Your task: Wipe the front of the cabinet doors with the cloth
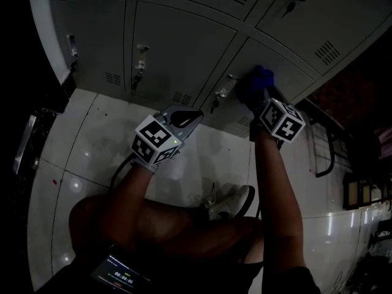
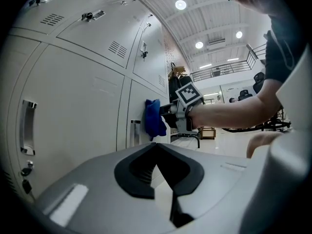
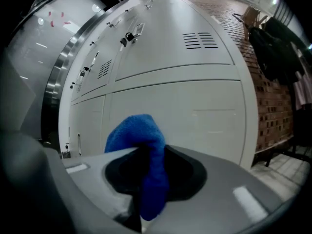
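Cabinet (image 1: 177,48): grey metal, a grid of doors with vent slots and small locks; it fills the top of the head view.
Floor (image 1: 92,139): pale glossy tiles running up to the cabinet's base.
Person: crouched close to the doors, both forearms reaching forward, one light shoe (image 1: 229,201) under the arms.
Right gripper (image 1: 260,97): up against a lower door at the right, fingers clamped on the cloth.
Left gripper (image 1: 193,116): held near the cabinet's base, apart from the doors, left of the right gripper; fingers together, nothing between them.
Cloth (image 3: 146,145): blue, bunched, standing up out of the right gripper's jaws and pressed on the door front, beside a door handle in the left gripper view.
Keys (image 1: 136,78): hanging from a lock on a door to the left.
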Tool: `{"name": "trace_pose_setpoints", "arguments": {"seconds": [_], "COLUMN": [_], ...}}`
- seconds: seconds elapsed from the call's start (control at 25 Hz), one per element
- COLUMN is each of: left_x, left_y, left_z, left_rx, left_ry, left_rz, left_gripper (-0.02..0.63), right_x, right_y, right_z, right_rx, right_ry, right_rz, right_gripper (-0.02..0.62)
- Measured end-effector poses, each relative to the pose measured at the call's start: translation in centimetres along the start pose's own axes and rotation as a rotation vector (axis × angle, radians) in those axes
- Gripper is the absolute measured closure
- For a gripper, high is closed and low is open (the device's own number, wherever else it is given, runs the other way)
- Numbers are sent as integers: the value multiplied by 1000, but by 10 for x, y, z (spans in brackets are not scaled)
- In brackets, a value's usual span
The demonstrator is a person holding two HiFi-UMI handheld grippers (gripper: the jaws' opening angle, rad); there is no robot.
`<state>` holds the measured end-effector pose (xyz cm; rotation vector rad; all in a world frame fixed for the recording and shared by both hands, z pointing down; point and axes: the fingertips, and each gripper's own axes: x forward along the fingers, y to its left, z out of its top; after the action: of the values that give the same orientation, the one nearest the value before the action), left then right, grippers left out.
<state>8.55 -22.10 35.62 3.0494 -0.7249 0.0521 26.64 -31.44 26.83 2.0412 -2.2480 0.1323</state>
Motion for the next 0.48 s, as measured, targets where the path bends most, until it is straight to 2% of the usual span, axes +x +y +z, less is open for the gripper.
{"name": "trace_pose_setpoints", "arguments": {"seconds": [0.2,0.36,0.48], "left_x": [1,3,4], "left_y": [-1,-2,-3], "left_z": [-3,-5,-8], "left_rx": [5,6,8], "left_ry": [11,21,28], "left_rz": [-5,-6,-7], "left_gripper": [605,605,604], "right_x": [-23,-40,-50], "right_y": [-66,-111,-140], "right_z": [-3,-8,-11], "right_rx": [37,146,113], "right_ry": [3,-4,-3], "right_rz": [-107,-177,-246], "right_gripper": [518,518,518]}}
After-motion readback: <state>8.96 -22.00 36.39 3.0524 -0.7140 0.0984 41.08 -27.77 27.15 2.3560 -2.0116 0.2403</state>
